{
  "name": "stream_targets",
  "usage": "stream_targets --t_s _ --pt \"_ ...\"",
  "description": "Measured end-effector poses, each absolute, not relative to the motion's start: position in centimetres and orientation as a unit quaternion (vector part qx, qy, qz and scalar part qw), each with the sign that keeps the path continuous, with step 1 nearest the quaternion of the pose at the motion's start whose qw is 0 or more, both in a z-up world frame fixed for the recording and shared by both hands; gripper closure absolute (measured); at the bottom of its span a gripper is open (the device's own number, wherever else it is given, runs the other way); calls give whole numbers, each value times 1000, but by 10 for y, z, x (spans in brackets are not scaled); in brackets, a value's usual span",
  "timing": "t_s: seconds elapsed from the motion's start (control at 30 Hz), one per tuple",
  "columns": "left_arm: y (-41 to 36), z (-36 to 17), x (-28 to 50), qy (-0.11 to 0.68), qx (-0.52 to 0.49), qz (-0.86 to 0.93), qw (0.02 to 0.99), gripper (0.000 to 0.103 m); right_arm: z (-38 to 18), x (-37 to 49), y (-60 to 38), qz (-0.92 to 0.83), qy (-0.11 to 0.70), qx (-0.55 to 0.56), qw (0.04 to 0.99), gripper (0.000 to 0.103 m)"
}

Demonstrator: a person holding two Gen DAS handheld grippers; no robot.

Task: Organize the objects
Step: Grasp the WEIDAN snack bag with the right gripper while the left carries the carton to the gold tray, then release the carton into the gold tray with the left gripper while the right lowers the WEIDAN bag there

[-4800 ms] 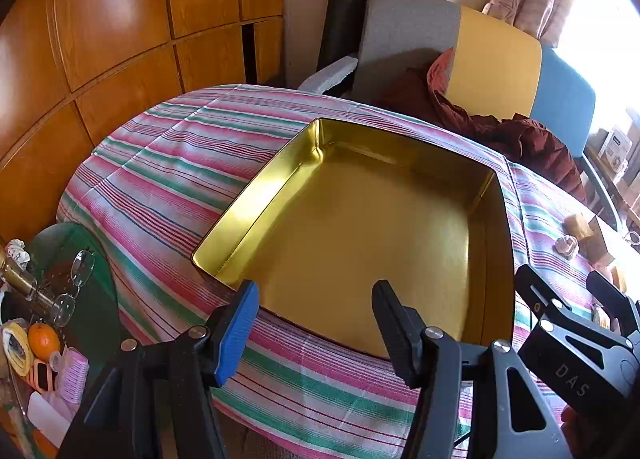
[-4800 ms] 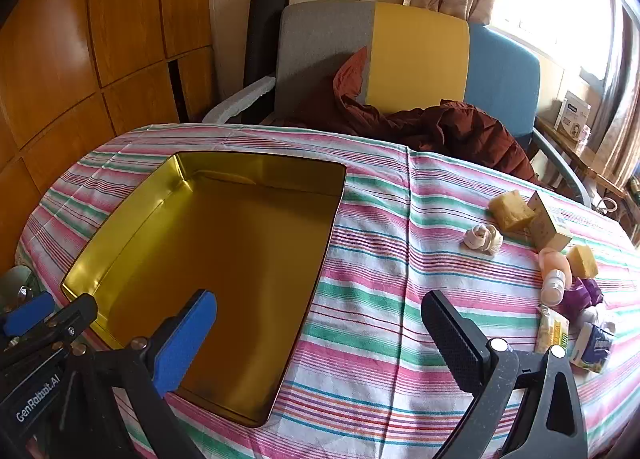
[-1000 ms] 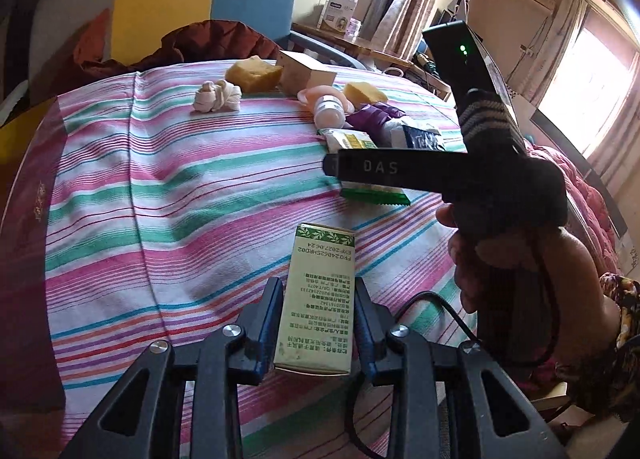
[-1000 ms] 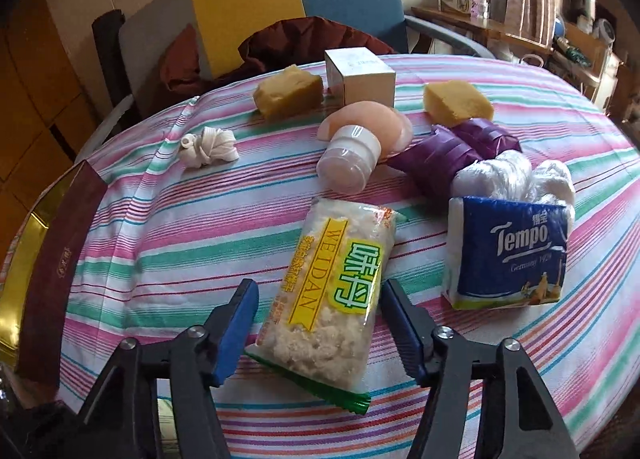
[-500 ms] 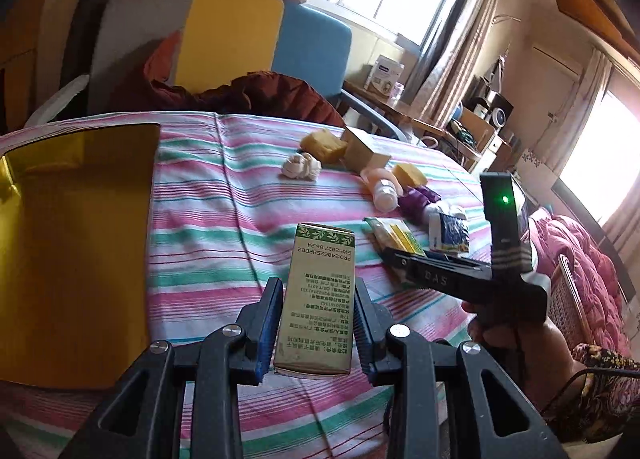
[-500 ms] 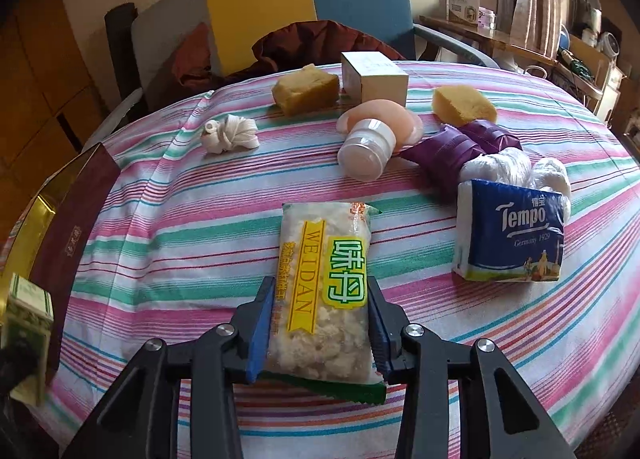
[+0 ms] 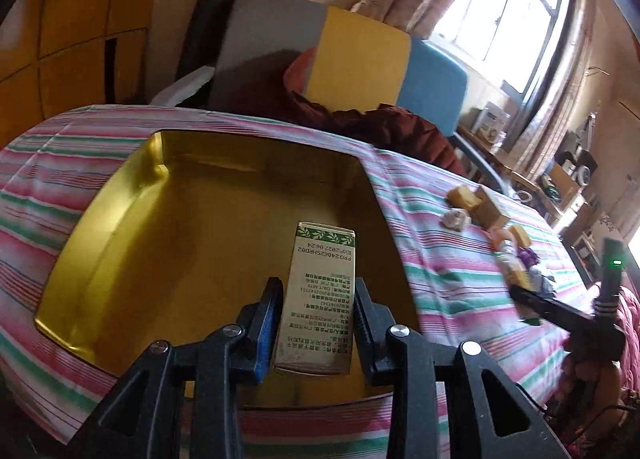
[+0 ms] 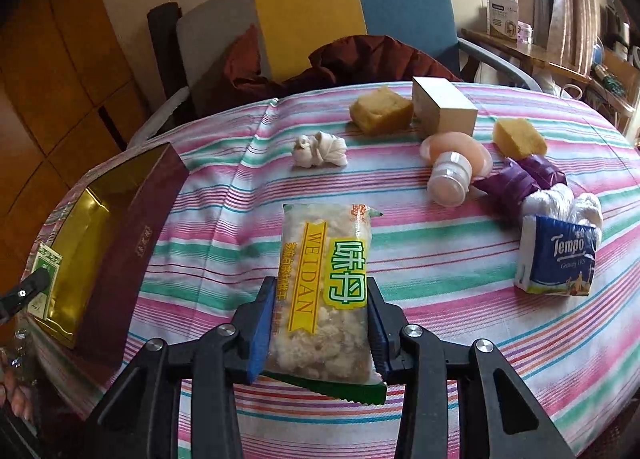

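Note:
My left gripper [image 7: 316, 323] is shut on a beige carton with a green leaf band [image 7: 322, 287]. It holds the carton above the near right part of the gold tin [image 7: 120, 187]. The tin sits on the striped tablecloth and shows nothing inside. In the right wrist view my right gripper [image 8: 320, 319] is shut on a clear snack packet with a yellow label [image 8: 324, 279]. Both pads press its sides, and its far end is just above the cloth. The gold tin [image 8: 76, 259] appears at the left, with the carton [image 8: 46, 279] over it.
Loose on the cloth are a white knotted cloth [image 8: 320, 153], two yellow sponges [image 8: 380, 109], a small beige box [image 8: 446, 107], a peach bottle [image 8: 452, 171], a purple bundle [image 8: 520, 179] and a Tempo tissue pack [image 8: 556, 259]. A chair with a dark red garment [image 8: 360, 59] stands behind.
My left gripper has swung left with the carton, from over the striped cloth to over the gold tin. My right gripper has shut on the snack packet and lifted it slightly.

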State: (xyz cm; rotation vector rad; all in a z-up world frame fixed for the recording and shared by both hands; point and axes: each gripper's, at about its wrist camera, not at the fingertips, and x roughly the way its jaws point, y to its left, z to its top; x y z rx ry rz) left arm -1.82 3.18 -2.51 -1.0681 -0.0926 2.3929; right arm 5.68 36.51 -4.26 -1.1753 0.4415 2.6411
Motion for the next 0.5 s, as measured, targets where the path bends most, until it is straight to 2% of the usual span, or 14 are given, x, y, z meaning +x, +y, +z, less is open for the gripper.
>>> stream_targets --t_s 0.5 --pt "-30 -52 -65 13 -436 889 138 69 6 46 287 929 101 -357 13 61"
